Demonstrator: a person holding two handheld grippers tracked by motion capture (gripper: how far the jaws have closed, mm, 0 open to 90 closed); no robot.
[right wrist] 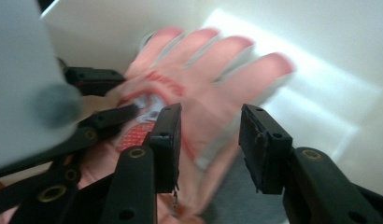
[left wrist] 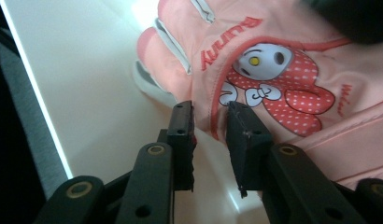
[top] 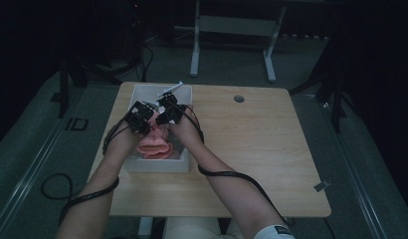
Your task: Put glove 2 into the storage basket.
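Note:
A pink glove [top: 154, 142] with a cartoon print lies in a white box [top: 157, 165] at the table's left side. Both grippers are down inside the box over it. My left gripper [top: 141, 117] pinches the glove's red-piped edge [left wrist: 213, 122] beside the print [left wrist: 273, 79]; its jaws stand narrowly apart with the fabric between them [left wrist: 210, 109]. My right gripper [top: 168, 110] is open [right wrist: 210, 116], its jaws straddling the glove's palm [right wrist: 203, 70] just short of the fingers. The left gripper [right wrist: 126, 93] also appears at the left of the right gripper view, on the glove's cuff side.
A white stick-like object [top: 172, 88] lies on the box's far rim. The wooden table [top: 252, 149] has a round grommet [top: 239, 98] near its far edge. Cables [top: 232, 175] trail from both grippers. Another table's legs [top: 194, 50] stand behind.

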